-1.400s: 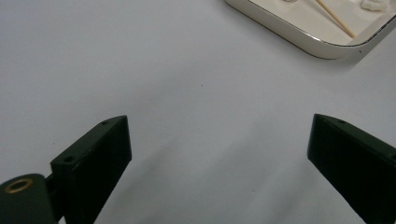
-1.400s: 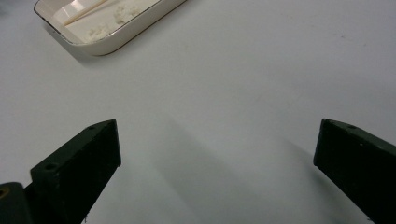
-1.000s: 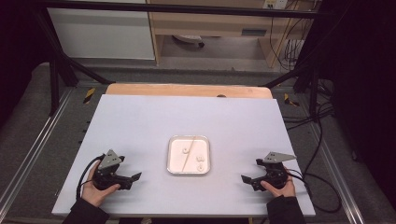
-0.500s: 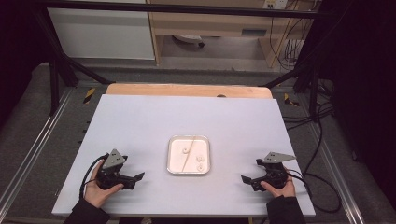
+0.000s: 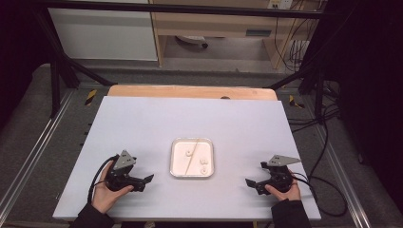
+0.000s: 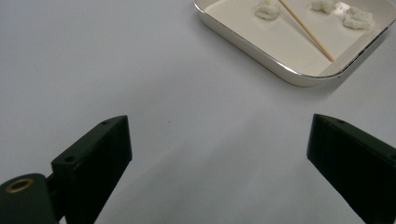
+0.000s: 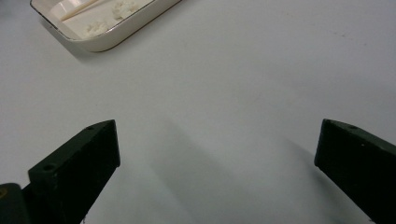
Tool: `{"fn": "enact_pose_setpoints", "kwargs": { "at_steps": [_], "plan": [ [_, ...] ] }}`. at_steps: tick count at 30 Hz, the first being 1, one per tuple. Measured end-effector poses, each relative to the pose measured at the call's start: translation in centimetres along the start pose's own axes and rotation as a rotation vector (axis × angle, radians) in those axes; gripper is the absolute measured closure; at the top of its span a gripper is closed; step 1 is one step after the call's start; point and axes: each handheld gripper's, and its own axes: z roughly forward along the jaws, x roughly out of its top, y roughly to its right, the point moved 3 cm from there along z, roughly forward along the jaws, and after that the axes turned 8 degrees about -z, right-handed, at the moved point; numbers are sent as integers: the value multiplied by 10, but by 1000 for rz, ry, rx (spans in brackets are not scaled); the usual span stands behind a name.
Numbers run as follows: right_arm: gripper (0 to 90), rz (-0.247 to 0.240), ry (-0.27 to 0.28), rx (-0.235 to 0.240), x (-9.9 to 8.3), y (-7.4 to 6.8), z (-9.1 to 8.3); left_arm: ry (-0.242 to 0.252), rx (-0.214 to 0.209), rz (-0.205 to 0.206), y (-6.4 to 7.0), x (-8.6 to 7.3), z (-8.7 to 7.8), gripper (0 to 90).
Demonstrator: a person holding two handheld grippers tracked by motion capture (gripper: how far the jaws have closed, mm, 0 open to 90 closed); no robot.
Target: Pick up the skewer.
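The table (image 5: 142,123) ahead of both grippers is smooth and matt, with a bare wood strip (image 5: 190,91) along its far edge. The tray (image 6: 280,65) looks glossy, its rim shiny. Fluffy white clumps (image 6: 267,9) and a wooden stick (image 6: 306,30) lie inside.

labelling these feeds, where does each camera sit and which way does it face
High view: above the person's side, looking forward and down on the table; both forearms, left hand-held gripper, right hand-held gripper.
Left gripper view: on that gripper, low, over open jaws toward the tray.
Right gripper view: likewise, open jaws.
All share the tray with its wooden stick and white lumps.
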Motion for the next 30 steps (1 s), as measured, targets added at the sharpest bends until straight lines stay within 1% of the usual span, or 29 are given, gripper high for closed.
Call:
{"fn": "enact_pose_setpoints", "kwargs": {
  "at_steps": [4, 7, 10, 11, 17, 30],
  "plan": [
    [8, 4, 3, -1, 0, 0, -1, -9, 6, -1, 5, 4, 3, 64],
    [8, 5, 1, -2, 0, 0, 0, -16, 12, 11, 9, 8, 5, 64],
    [8, 0, -4, -2, 0, 0, 1, -16, 8, 12, 13, 13, 7, 64],
    [8, 2, -4, 0, 0, 0, 1, -16, 8, 12, 15, 17, 8, 64],
    [8, -3, -2, -1, 0, 0, 1, -13, -3, 10, 22, 25, 13, 63],
    [8, 1, -3, -1, 0, -1, 1, -24, -6, 39, 43, 45, 27, 64]
  ]
}}
